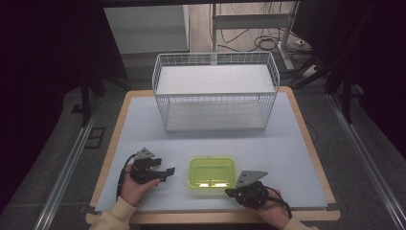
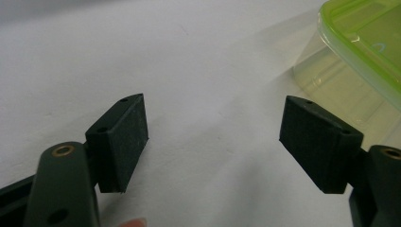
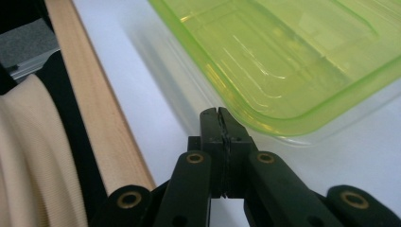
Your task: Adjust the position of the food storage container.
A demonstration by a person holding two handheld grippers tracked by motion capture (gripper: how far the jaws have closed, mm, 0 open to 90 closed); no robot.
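Seen from above, a translucent lime-green rectangular plastic container with a fitted lid (image 1: 212,172) lies flat on the pale blue-grey surface (image 1: 287,143), near its front edge and between the two hands. Its long axis runs left to right, parallel to that edge.

The left claw (image 1: 167,171) rests on the surface just beside the container's left short side, pointing toward it but apart from it. In the left gripper view its two black jaws stand wide apart with nothing between them, and the container (image 2: 359,61) lies ahead and to the right of the gap, not in line with it.

The right claw (image 1: 230,193) sits at the container's front right corner. In the right gripper view its jaws are pressed together with nothing held, their tip just beside the rounded corner of the lid rim (image 3: 283,61); whether they touch the rim cannot be told. A cream sleeve (image 3: 28,156) and the wooden edge of the surface (image 3: 94,109) lie to the left in that view.

Behind, well apart from the container, stands a white wire-mesh basket with two white shelves (image 1: 215,91).

Judgement: both claws are near, the right one nearer. A grasp by the left claw, already spread, would call for a swing toward the short side, so that the jaws straddle the rim.
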